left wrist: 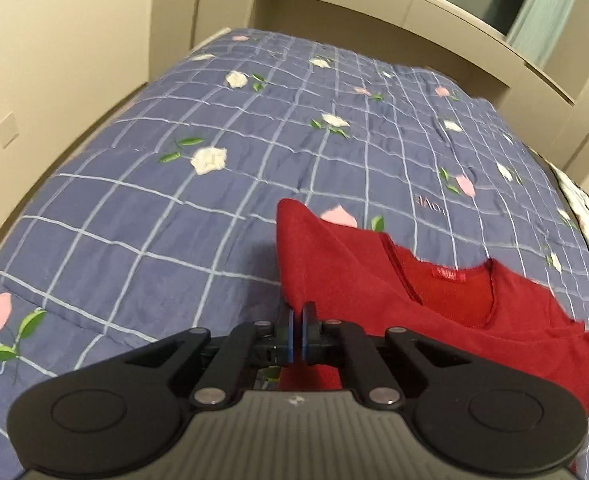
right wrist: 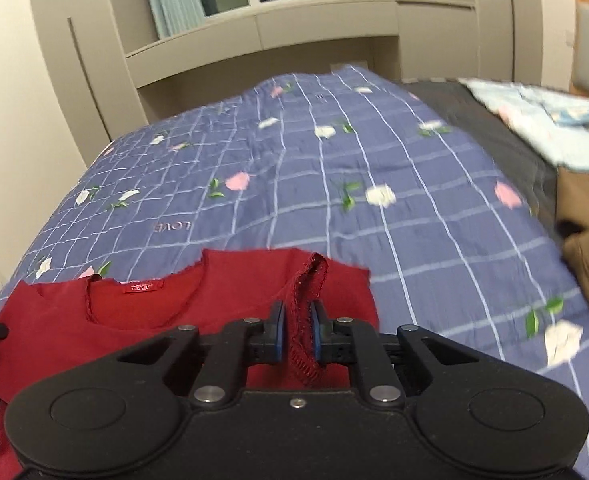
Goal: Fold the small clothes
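- The red top (right wrist: 222,308) is lying flat on the blue checked quilt (right wrist: 334,184), neckline and red label (right wrist: 143,286) facing up, at the near edge of the bed; its far edge is sitting just short of the embroidered word on the quilt
- It is looking light, thin and limp; the fabric is draping rather than holding a crease, so it is likely going to sag between two held points unless kept taut; the cut edges are looking frayed and may be snagging on the pads
- The right gripper (right wrist: 296,330) is pinching a raised strip of the top's hem or shoulder edge; the jaws are standing nearly together with that strip of cloth between the pads
- The left gripper (left wrist: 296,330) is closing on the opposite shoulder; its jaws are all but touching, and the cloth is rising in a peak from the fingertips, so it seems to be gripping the edge there, though the pinch itself is partly hidden
- Taking hold at the two shoulder corners is looking sensible; a seam gives more to bite on than a single layer
- Further out, a pale patterned cloth (right wrist: 546,120) and a brown garment (right wrist: 586,216) are lying at the quilt's right side, well apart from the top
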